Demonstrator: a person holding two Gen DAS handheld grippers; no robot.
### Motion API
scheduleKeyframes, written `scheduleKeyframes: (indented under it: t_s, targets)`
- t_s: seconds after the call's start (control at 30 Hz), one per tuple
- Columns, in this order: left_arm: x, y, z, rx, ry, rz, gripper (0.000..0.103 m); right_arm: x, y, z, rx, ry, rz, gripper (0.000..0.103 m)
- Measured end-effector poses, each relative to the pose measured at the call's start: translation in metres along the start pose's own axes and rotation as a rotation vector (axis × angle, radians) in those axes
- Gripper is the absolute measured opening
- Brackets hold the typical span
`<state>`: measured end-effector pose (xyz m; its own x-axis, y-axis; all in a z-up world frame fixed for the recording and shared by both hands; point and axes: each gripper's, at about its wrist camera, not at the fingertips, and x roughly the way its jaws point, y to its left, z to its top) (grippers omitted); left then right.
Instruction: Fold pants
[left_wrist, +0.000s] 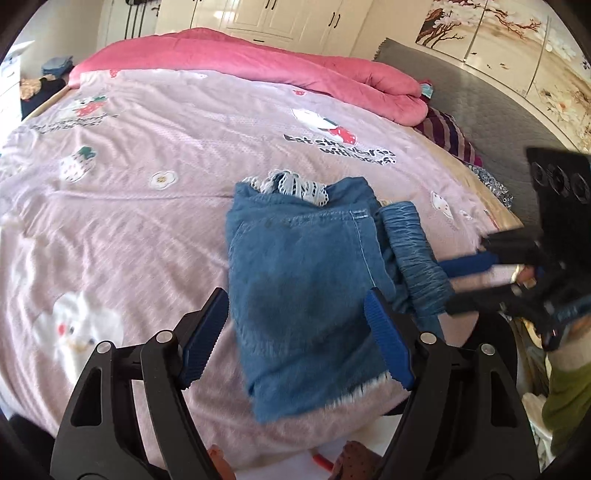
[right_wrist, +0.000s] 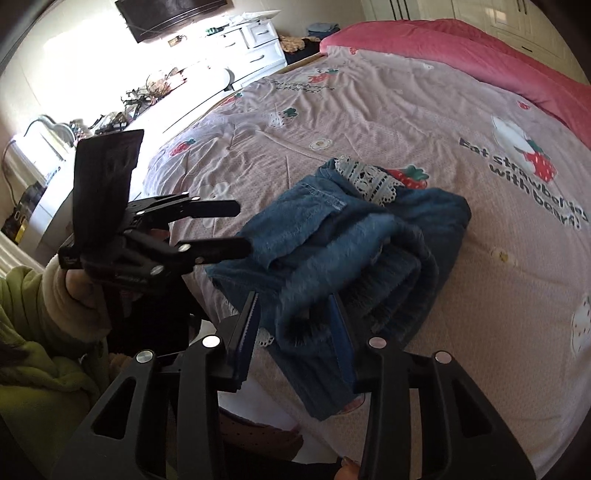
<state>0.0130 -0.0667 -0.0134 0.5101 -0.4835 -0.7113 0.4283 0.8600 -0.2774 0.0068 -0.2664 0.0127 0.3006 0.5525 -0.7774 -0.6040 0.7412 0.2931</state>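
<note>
Blue denim pants (left_wrist: 303, 277) with white lace trim lie folded into a compact bundle on the pink printed bedsheet (left_wrist: 129, 206). My left gripper (left_wrist: 295, 332) is open, its blue pads either side of the bundle's near end, just above it. In the right wrist view the pants (right_wrist: 351, 251) lie in front of my right gripper (right_wrist: 295, 332), which is open with the elastic waistband end between its jaws. The right gripper shows in the left wrist view (left_wrist: 465, 284) at the waistband roll (left_wrist: 417, 254). The left gripper shows in the right wrist view (right_wrist: 240, 225), open.
A pink quilt (left_wrist: 258, 62) is bunched along the far side of the bed. Striped and floral clothes (left_wrist: 454, 136) lie at the right edge by a grey mat. White wardrobes stand behind. A white dresser (right_wrist: 255, 40) and cluttered desk stand left of the bed.
</note>
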Motion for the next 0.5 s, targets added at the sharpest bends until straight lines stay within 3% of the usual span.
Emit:
scheduleKeyframes:
  t_s: [0.23,0.3,0.4,0.5]
  targets:
    - [0.02,-0.002,0.004,-0.006,0.048,-0.014,0.068,0.006,0.013,-0.006,-0.038,0.007,-0.009,0.038]
    - [0.022,-0.003,0.004,-0.001,0.053,-0.009,0.068,0.013,0.015,-0.006,-0.041,0.017,-0.016,0.033]
    - [0.027,-0.003,0.006,-0.003,0.062,-0.003,0.068,0.021,0.017,-0.008,-0.06,0.027,-0.03,0.009]
    - [0.03,-0.003,0.008,-0.004,0.066,-0.001,0.068,0.018,0.015,-0.01,-0.056,0.015,-0.012,0.007]
